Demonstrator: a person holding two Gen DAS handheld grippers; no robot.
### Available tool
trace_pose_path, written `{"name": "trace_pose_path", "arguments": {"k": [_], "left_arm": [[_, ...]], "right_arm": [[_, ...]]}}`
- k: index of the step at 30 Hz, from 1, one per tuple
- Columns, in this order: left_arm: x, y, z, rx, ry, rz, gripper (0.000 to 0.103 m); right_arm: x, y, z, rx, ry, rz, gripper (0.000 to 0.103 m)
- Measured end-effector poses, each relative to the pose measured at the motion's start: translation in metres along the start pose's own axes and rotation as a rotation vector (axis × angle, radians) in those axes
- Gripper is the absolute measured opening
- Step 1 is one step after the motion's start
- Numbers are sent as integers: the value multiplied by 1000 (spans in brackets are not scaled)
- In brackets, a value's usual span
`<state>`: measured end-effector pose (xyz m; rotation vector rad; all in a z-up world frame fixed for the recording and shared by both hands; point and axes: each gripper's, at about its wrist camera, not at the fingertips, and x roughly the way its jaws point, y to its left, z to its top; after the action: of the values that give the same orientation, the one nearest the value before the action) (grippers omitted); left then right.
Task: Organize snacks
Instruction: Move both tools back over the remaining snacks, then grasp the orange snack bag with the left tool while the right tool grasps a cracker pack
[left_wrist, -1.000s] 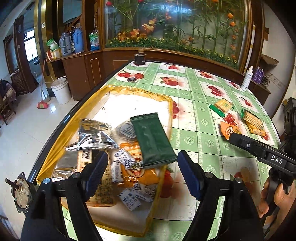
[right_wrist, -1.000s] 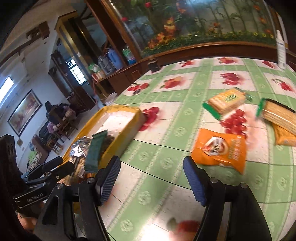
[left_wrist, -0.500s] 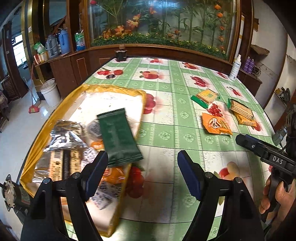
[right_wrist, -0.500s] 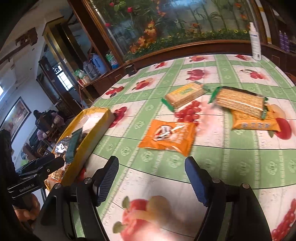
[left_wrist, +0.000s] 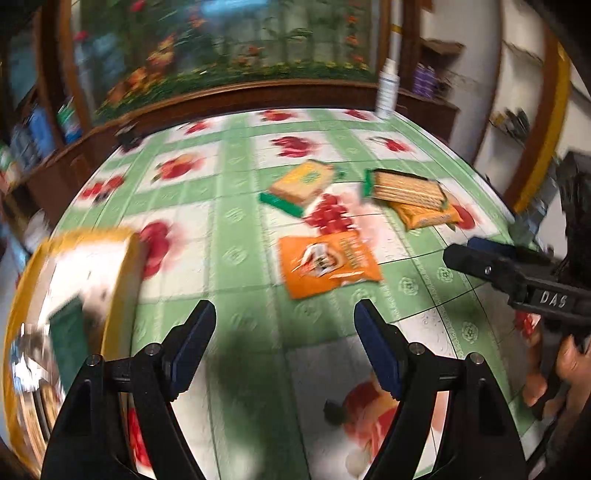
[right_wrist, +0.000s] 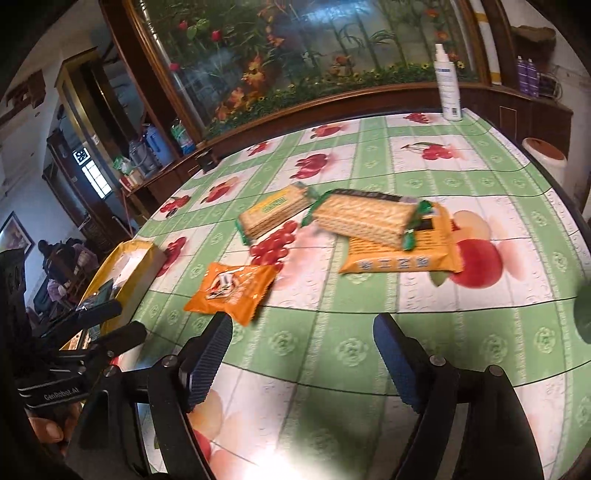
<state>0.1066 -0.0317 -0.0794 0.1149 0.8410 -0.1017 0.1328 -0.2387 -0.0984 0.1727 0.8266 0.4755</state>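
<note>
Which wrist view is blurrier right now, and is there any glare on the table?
Left wrist view: heavy motion blur, the yellow tray and orange snack packet smeared. Right wrist view: sharper, the cracker pack readable, a bright glare patch on the tablecloth at bottom.

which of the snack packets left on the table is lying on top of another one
The long clear-wrapped cracker pack with green ends: it rests across the flat orange-yellow packet. The smaller cracker pack and the orange pouch each lie alone on the tablecloth.
</note>
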Motion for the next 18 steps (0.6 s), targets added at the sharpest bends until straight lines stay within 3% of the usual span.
{"name": "trace_pose_path", "arguments": {"k": [5,9,14,18], "left_arm": [[30,-36,22,351,5,8,77],[49,-46,30,517,42,-23,77],[66,-48,33,609,87,-115,77],[76,-46,41,589,120,-215,78]], "right_arm": [[-6,-20,6,21,-8,-15,82],[-6,-34,9,40,-6,-26,82],[-2,-44,25,16,9,-34,82],[1,-34,51,-106,-10,-25,84]]}}
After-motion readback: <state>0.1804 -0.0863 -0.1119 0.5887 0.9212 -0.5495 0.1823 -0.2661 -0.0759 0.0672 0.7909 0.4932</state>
